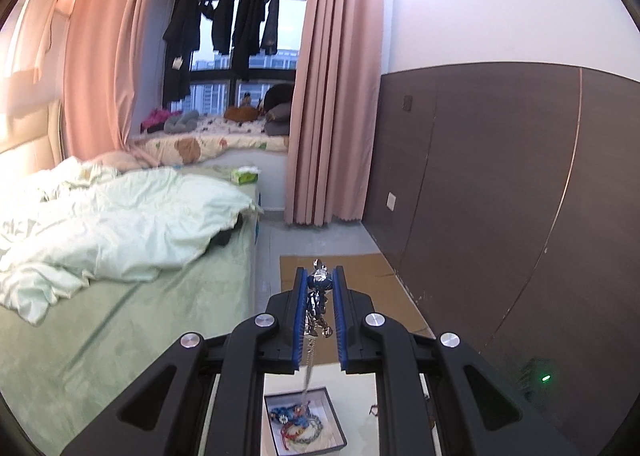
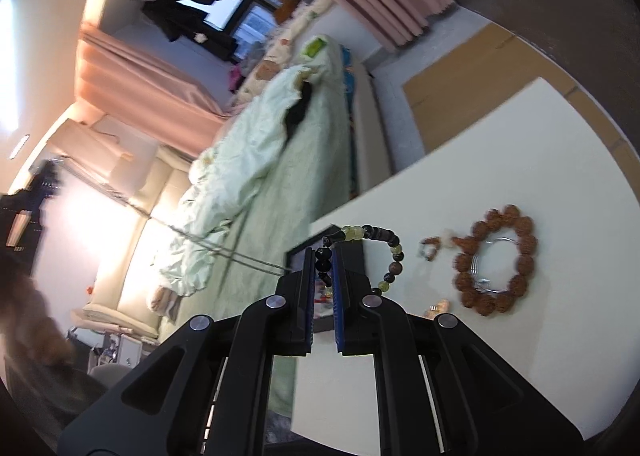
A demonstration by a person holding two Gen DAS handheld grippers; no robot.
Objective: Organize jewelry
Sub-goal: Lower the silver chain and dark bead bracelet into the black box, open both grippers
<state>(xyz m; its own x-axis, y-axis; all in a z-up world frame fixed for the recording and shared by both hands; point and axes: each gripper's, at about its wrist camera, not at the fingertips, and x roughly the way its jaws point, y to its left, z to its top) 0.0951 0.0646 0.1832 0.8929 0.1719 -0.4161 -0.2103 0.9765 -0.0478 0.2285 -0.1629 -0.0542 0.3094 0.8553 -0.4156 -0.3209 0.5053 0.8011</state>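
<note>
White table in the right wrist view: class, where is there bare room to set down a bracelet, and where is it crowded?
The white table is bare between its far edge and the brown wooden bead bracelet, and again nearer the camera, below that bracelet. It is crowded around the small pieces beside it and the black-rimmed jewelry box, which already holds jewelry.

The right gripper [image 2: 323, 272] is hiding most of the jewelry box [image 2: 298, 256]; motion is blurring the small trinkets [image 2: 430, 248] beside the brown bracelet [image 2: 496, 260]

In the right wrist view a large bead bracelet [image 2: 495, 260] lies on the table [image 2: 460, 159] at right, the box [image 2: 298, 256] left of it, the bed [image 2: 256, 159] beyond.
</note>
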